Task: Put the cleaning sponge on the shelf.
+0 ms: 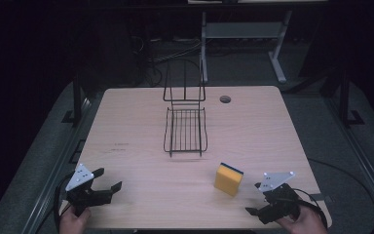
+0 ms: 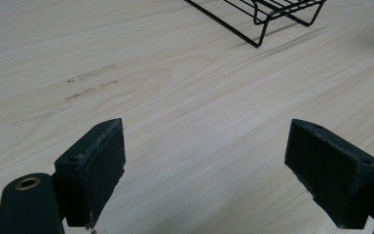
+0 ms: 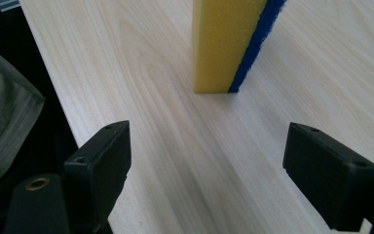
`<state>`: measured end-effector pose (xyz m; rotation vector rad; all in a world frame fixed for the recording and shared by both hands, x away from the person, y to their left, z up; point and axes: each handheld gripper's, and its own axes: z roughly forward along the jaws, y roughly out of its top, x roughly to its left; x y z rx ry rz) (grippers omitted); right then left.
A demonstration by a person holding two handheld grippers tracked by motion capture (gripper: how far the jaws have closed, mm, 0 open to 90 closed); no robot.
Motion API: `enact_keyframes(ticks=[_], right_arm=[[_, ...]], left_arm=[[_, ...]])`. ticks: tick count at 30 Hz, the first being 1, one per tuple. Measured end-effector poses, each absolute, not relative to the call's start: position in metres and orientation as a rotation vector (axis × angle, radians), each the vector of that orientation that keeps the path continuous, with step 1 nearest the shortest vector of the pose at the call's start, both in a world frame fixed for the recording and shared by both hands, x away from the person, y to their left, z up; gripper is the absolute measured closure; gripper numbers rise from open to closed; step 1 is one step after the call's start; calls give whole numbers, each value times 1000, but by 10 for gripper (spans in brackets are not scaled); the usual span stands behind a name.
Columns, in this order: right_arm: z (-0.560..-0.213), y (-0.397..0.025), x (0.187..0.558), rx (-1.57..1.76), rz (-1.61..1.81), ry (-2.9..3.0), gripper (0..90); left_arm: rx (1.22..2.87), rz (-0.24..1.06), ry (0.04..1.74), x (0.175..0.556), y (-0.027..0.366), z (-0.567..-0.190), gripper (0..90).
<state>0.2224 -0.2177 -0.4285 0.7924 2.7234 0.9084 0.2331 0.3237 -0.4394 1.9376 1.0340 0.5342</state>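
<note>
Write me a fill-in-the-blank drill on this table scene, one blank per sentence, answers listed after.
1. The sponge stands on edge, its yellow body backed by a ____ scrubbing layer.
2. The black wire rack sits on the table farther from the person than the sponge, and it holds ____.
3. The jaws of the left tool stand ____, with bare wood between them.
4. The sponge lies nearer to the ____ tool.

Missing words: blue; nothing; open; right

The left tongs (image 1: 106, 179) sit at seven o'clock, jaws spread wide and empty, gripped by the left hand (image 1: 73, 218). The right tongs (image 1: 253, 198) sit at five o'clock, likewise agape, in the right hand (image 1: 302, 222).
</note>
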Motion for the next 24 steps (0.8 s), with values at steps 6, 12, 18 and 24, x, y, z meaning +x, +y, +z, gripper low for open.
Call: enact_keyframes(ticks=[6,12,18,24], right_arm=[[-425,-213,227,777,908,2724,171],[-423,-209,230,757,908,2728,170],[-422,-205,232,755,912,2729,169],[-420,-200,235,742,918,2731,168]], left_arm=[[1940,533,1031,233,323,-439,142],[1940,534,1030,233,323,-439,142],[1940,533,1030,232,324,-439,142],[1939,534,1029,232,324,-439,142]])
